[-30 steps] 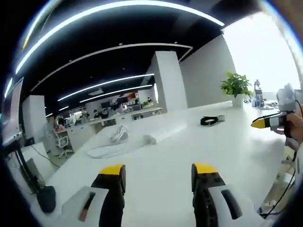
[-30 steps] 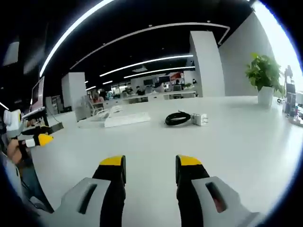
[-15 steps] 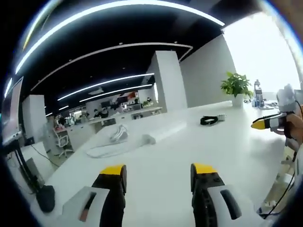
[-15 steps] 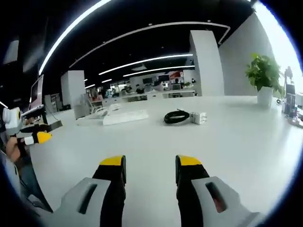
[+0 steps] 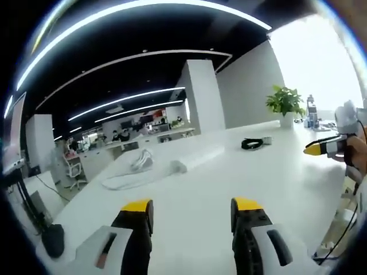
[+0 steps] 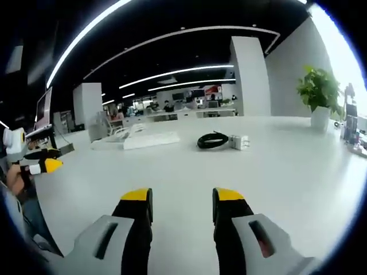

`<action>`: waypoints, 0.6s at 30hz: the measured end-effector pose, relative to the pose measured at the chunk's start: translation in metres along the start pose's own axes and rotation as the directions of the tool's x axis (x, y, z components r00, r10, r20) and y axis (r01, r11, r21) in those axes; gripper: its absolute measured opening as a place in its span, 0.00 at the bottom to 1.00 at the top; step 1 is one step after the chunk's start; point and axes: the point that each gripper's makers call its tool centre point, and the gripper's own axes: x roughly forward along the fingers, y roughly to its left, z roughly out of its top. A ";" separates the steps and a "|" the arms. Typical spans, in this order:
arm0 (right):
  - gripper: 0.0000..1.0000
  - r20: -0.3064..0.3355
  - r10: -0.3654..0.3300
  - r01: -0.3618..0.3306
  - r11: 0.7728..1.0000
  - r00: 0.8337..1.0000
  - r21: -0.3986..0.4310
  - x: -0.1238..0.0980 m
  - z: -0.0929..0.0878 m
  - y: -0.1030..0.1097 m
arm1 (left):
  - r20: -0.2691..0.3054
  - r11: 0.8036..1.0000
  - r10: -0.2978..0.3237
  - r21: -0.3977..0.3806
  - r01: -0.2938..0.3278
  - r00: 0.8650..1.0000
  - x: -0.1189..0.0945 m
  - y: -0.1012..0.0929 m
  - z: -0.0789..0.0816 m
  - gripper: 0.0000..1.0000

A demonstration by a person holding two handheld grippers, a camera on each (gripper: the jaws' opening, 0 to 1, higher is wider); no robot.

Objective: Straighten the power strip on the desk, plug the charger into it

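A long white power strip (image 5: 198,158) lies askew far out on the white desk (image 5: 241,183), its white cord (image 5: 129,175) looped at its left end. The power strip (image 6: 150,139) also lies left of middle in the right gripper view. A white charger (image 6: 238,141) with its coiled black cable (image 6: 211,140) rests to the right of the strip; charger and cable (image 5: 252,143) show small in the left gripper view. My left gripper (image 5: 189,209) is open above the near desk, holding nothing. My right gripper (image 6: 180,200) is open too, well short of the charger.
A potted green plant (image 6: 319,94) stands at the desk's far right, small items (image 6: 351,129) beside it. The other gripper's yellow tip (image 5: 317,150) enters from the right; the left one's tip (image 6: 50,166) shows at the left. A monitor (image 5: 12,137) and office chairs (image 5: 73,172) lie beyond.
Both views have drifted slightly; the strip and charger sit a little farther left and higher in frame. The things on the desk have not moved and both grippers stay open.
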 end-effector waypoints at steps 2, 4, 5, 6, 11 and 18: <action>0.42 -0.002 0.000 0.000 1.000 1.000 -0.003 0.000 0.001 -0.001 | 0.001 1.000 0.000 -0.003 0.000 1.000 0.000 0.000 0.000 0.55; 0.42 -0.002 0.000 0.000 1.000 1.000 -0.006 0.000 0.002 -0.002 | 0.002 1.000 0.004 -0.006 -0.004 1.000 0.000 0.001 0.000 0.55; 0.42 -0.003 0.001 -0.001 1.000 1.000 -0.008 0.001 0.003 -0.002 | 0.001 1.000 0.006 -0.005 -0.006 1.000 0.000 0.002 0.000 0.55; 0.42 -0.004 0.002 -0.002 1.000 1.000 -0.011 0.001 0.003 -0.002 | 0.001 1.000 0.007 -0.006 -0.007 1.000 0.000 0.003 0.000 0.55; 0.42 -0.005 0.005 -0.005 1.000 1.000 -0.016 0.002 0.005 -0.001 | 0.000 1.000 0.010 -0.006 -0.010 1.000 0.001 0.004 0.000 0.55; 0.42 -0.015 0.007 -0.008 0.999 1.000 -0.038 0.006 0.007 -0.001 | 0.001 1.000 0.006 -0.006 -0.006 1.000 0.003 0.004 0.000 0.55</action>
